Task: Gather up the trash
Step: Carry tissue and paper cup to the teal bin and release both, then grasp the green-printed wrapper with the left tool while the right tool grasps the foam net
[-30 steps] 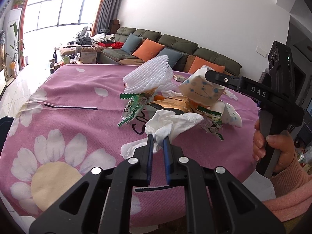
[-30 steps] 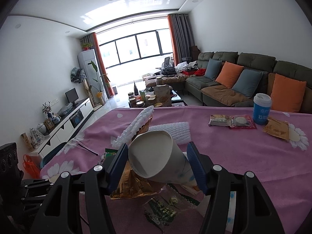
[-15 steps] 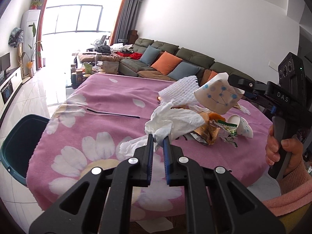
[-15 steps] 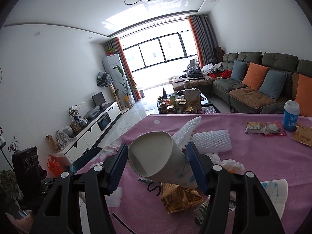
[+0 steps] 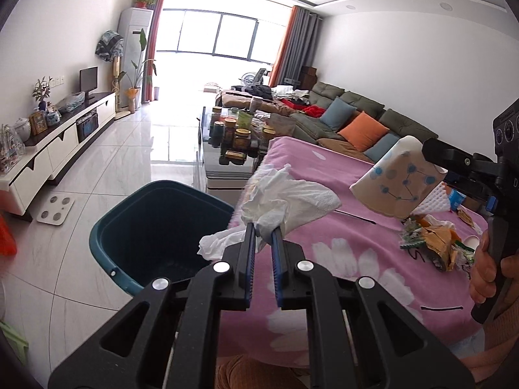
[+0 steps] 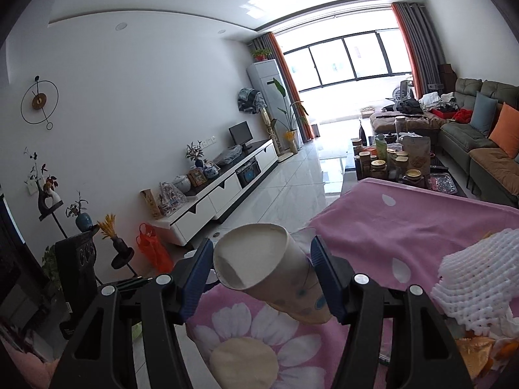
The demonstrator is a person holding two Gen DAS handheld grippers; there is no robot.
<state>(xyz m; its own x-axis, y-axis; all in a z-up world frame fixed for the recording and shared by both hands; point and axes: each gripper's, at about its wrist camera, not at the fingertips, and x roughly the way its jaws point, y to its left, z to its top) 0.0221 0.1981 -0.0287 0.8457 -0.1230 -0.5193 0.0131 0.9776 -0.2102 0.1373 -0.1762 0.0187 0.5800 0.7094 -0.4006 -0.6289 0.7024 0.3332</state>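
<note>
Crumpled white tissue (image 5: 288,201), soft and wrinkled, bunches up from the left gripper (image 5: 263,230); its blue-padded fingers (image 5: 249,253) are nearly together, clamped on the wad's lower end. A loose tail of tissue hangs to the left over the bin's rim. Paper cup (image 6: 269,272), smooth tapered cone, white inside, beige outside with blue dot-and-line print, sits tilted with its mouth toward the camera between the right gripper (image 6: 264,275) fingers (image 6: 324,278), which stand wide and press its sides. From the left wrist view the cup (image 5: 399,184) hangs in the air above the tabletop (image 5: 340,253).

The tabletop has a fuzzy pink cloth with white daisy print. On it: a pile of crinkled foil and green wrappers (image 5: 434,246), white foam net sleeve (image 6: 480,275), ribbed and spongy. A dark teal plastic bin (image 5: 152,227), rounded and open, stands on the glossy white tile floor (image 5: 136,149) just beside the tabletop edge, under the left gripper's tissue. Living room beyond: green sofa (image 5: 356,120) with orange and blue cushions, a low glass table with jars (image 5: 233,136), white TV cabinet (image 6: 223,191), big bright window (image 5: 220,39).
</note>
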